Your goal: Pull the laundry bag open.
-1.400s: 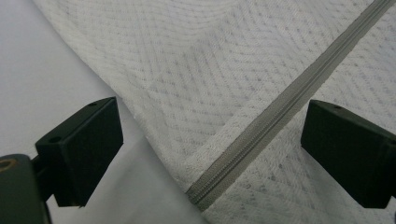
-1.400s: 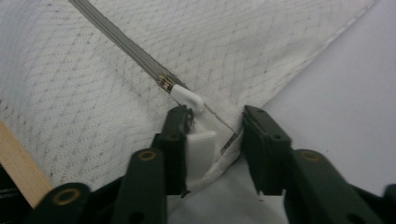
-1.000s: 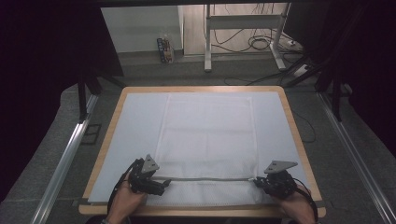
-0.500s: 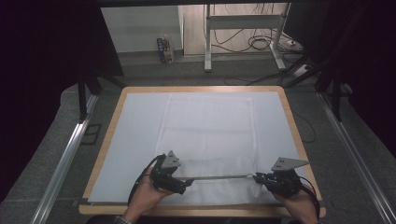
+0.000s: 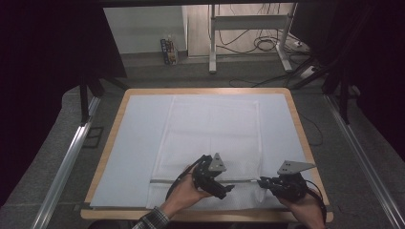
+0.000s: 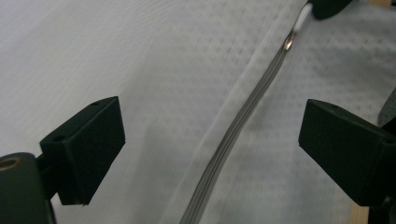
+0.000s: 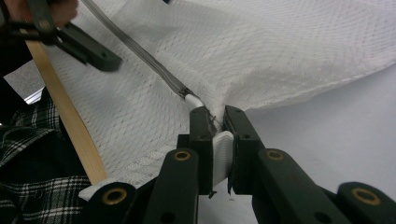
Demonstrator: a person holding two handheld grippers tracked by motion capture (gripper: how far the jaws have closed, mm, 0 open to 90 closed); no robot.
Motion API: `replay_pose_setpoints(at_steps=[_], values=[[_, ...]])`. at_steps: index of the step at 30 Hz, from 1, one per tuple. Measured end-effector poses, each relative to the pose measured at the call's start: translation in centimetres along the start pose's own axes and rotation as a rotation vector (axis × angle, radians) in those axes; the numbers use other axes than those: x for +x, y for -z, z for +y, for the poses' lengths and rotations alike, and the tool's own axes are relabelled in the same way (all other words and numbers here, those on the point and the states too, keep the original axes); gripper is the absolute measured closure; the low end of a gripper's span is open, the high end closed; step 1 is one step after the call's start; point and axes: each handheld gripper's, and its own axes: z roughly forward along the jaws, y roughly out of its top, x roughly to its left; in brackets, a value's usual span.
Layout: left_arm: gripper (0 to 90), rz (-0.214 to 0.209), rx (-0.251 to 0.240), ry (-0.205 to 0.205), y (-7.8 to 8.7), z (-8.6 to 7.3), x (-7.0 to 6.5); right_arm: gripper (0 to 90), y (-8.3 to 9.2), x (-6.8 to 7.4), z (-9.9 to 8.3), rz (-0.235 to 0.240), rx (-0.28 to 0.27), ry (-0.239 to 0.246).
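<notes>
Mesh laundry bag (image 5: 210, 143), white and flat, lies spread along the middle of the counter (image 5: 110, 138), on a pale blue sheet (image 5: 138, 138) that covers the wooden top almost to its rim. A grey zipper (image 5: 167, 181) runs across the bag near its front edge.

The right gripper (image 5: 263, 183) sits at the bag's front right corner, held by the person's right hand (image 5: 305, 210). In the right gripper view its fingers (image 7: 201, 130) are pressed together on the mesh cloth at the zipper's end, just beside the white zipper pull (image 7: 193, 100), and the fabric bunches upward where they pinch it.

The left gripper (image 5: 224, 190) is over the front middle of the bag, above the zipper line, held by the left hand (image 5: 186, 193); a plaid sleeve (image 5: 150, 220) shows at the counter's front edge. In the left gripper view its fingers (image 6: 86, 149) are spread wide, one on each side of the zipper, gripping nothing, with the mesh below them. The zipper pull and the tip of the right gripper appear at the top of that view.

The two grippers are near each other but apart.
</notes>
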Motion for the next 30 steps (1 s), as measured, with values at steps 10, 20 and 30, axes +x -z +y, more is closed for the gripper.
replay_pose_setpoints(at_steps=[10,20,30], values=[[7.1,0.018,0.008,-0.043,-4.2,2.7,-1.5,81.1,0.1,0.1,0.1,-0.003,0.005,-0.006],[7.3,0.073,-0.008,0.010,-4.5,3.0,-1.1,81.0,0.2,-0.2,0.0,-0.018,0.020,-0.019],[8.1,0.033,-0.008,0.011,-3.5,2.4,-0.3,80.9,0.2,-0.3,0.0,-0.021,0.017,-0.027]])
